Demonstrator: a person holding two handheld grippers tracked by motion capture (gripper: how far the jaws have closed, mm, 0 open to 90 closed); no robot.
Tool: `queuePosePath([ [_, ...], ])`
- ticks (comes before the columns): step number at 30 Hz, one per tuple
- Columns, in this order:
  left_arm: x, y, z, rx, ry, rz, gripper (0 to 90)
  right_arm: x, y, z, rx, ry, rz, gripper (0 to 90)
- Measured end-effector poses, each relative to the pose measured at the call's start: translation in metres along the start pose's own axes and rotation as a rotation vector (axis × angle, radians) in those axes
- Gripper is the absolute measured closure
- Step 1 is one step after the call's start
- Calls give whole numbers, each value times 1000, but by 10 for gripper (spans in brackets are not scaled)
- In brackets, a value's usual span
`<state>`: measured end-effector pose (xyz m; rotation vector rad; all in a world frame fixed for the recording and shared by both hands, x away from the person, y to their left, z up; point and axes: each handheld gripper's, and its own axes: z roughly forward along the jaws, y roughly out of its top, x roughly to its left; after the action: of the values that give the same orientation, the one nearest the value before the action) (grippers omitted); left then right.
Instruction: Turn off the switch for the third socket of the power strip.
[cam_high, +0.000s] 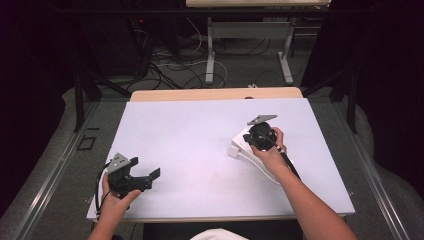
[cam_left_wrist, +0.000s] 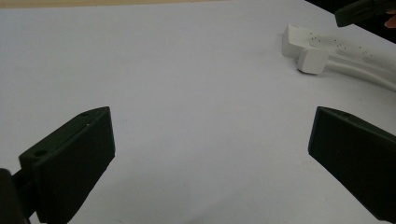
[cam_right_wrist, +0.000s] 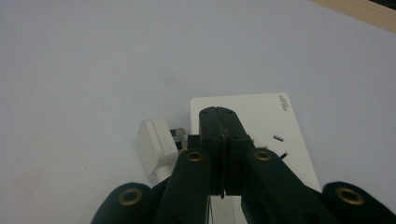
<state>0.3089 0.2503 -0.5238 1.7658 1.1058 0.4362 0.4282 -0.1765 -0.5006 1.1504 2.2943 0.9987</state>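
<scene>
A white power strip (cam_high: 239, 146) lies on the right part of the white table cover (cam_high: 190, 135), its cable running back toward the person. A white plug (cam_right_wrist: 156, 145) lies loose at the strip's (cam_right_wrist: 261, 116) end with its prongs pointing at it. My right gripper (cam_right_wrist: 219, 115) is shut with nothing between its jaws, and its tips hang just over the strip's socket face. In the high view that gripper (cam_high: 252, 139) points down onto the strip. Near the front left edge my left gripper (cam_high: 145, 168) stands open and holds nothing. The left gripper view shows its jaws (cam_left_wrist: 210, 154) spread wide over bare cover, with the strip (cam_left_wrist: 327, 41) and plug (cam_left_wrist: 312, 60) far off.
The wooden table edge (cam_high: 215, 93) shows beyond the cover at the back. Behind it are a floor with cables (cam_high: 175, 70) and the legs of another table (cam_high: 210, 55). Dark curtains close in both sides.
</scene>
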Motion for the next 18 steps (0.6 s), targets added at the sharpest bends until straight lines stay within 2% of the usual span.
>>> queuePosePath([
  [4, 0, 0, -1, 5, -3, -2, 12, -1, 0, 10, 21, 3, 0, 900],
  [13, 0, 0, 0, 7, -5, 10, 17, -4, -2, 22, 31, 6, 28, 900],
  [14, 0, 0, 0, 8, -5, 10, 17, -5, -1, 24, 48, -2, 31, 900],
  [18, 0, 0, 1, 6, 0, 6, 17, -6, -2, 28, 54, -4, 35, 900],
])
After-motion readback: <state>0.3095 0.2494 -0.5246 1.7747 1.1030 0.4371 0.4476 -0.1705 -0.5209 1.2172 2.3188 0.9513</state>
